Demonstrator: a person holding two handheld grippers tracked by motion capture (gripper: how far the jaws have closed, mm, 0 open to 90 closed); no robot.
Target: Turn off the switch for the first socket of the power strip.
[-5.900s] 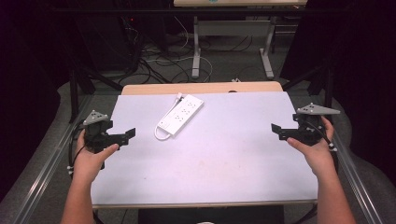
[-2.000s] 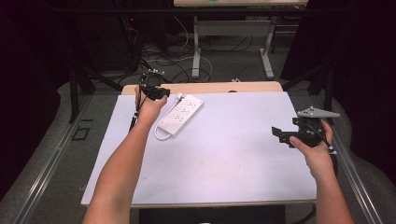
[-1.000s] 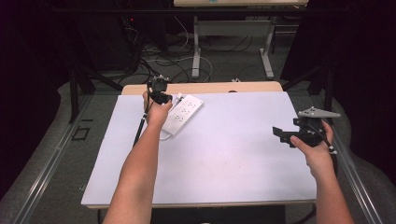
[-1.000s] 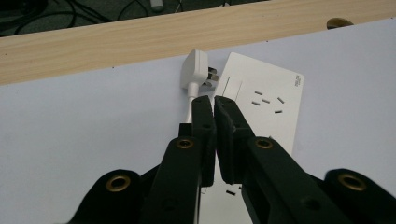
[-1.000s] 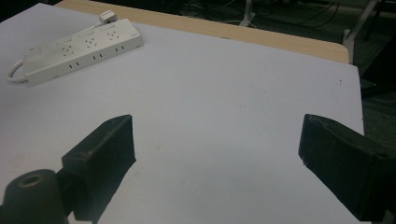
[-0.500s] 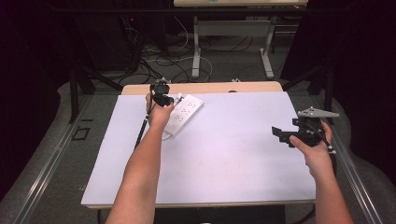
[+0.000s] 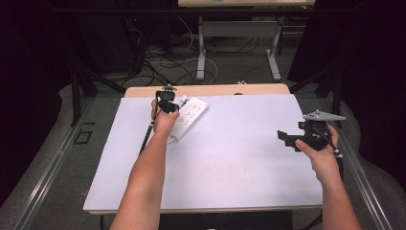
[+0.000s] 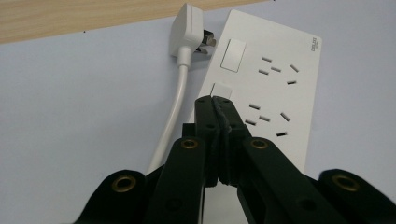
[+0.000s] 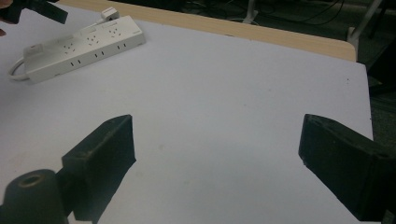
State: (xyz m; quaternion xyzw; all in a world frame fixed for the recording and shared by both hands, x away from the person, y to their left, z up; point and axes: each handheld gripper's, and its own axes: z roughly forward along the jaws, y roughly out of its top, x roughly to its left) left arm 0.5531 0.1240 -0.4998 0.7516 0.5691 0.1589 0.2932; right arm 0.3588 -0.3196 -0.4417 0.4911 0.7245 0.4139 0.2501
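A white power strip (image 7: 192,115) lies at the back left of the pale table (image 7: 230,163). Its white plug (image 8: 187,30) rests unplugged beside its far end, and the cord (image 8: 175,116) runs along its side. My left gripper (image 8: 215,100) is shut, jaws pressed together with nothing between them. Its tips point down at the small square button (image 8: 221,89) on the strip, touching or just above it. The high view has the left gripper (image 7: 167,101) over the strip's far end. My right gripper (image 9: 217,154) stands open and holds nothing near the table's right edge, and the power strip (image 9: 79,49) lies far off.
A wooden strip (image 7: 210,90) borders the table's back edge. Behind it are another desk's legs (image 7: 201,52) and loose cables (image 7: 167,62) on the floor. Metal rails (image 7: 43,177) run along both sides of the table.
My left hand has crossed from the table's left side to the power strip and over the last second sunk slightly toward it. The right hand has stayed in place.
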